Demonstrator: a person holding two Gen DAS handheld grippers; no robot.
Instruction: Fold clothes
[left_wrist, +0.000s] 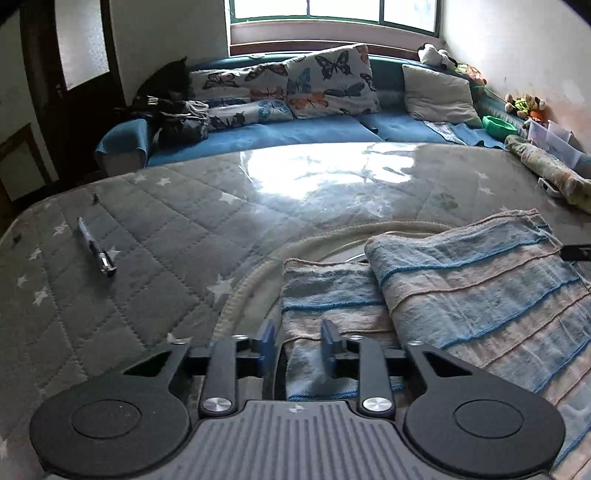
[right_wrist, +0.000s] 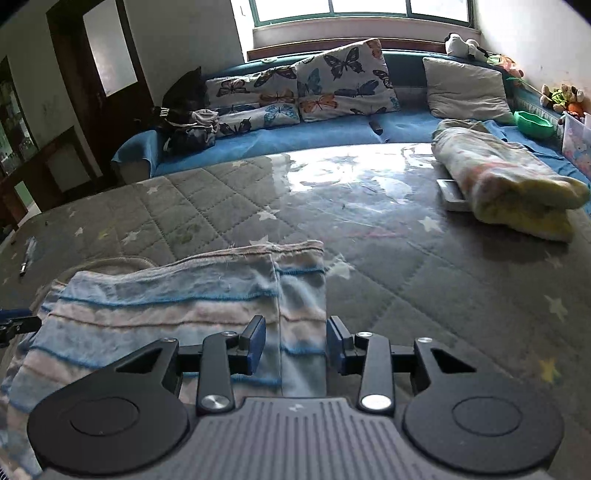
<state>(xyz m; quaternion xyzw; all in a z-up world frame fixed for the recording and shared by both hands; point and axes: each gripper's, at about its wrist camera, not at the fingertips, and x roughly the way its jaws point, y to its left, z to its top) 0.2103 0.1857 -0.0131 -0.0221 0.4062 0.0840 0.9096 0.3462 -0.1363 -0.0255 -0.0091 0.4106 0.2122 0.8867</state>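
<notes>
A green bowl (right_wrist: 533, 123) sits on the blue sofa (right_wrist: 332, 133) at the far right, and beside it stands a clear plastic bin (right_wrist: 576, 134); the contents of neither can be made out. The striped towel (left_wrist: 480, 288) lies partly folded on the grey star-print quilted table cover (left_wrist: 166, 229), near the front edge. The left gripper (left_wrist: 298, 341) is held low and level over the towel's left end, jaws parted with cloth between them but not pinched. The right gripper (right_wrist: 296, 338) hovers over the towel's right edge — jaws likewise apart, straddling the fabric. A pen (left_wrist: 96, 247) lies well off to the left; a rolled blanket (right_wrist: 509, 184) rests at the far right.
</notes>
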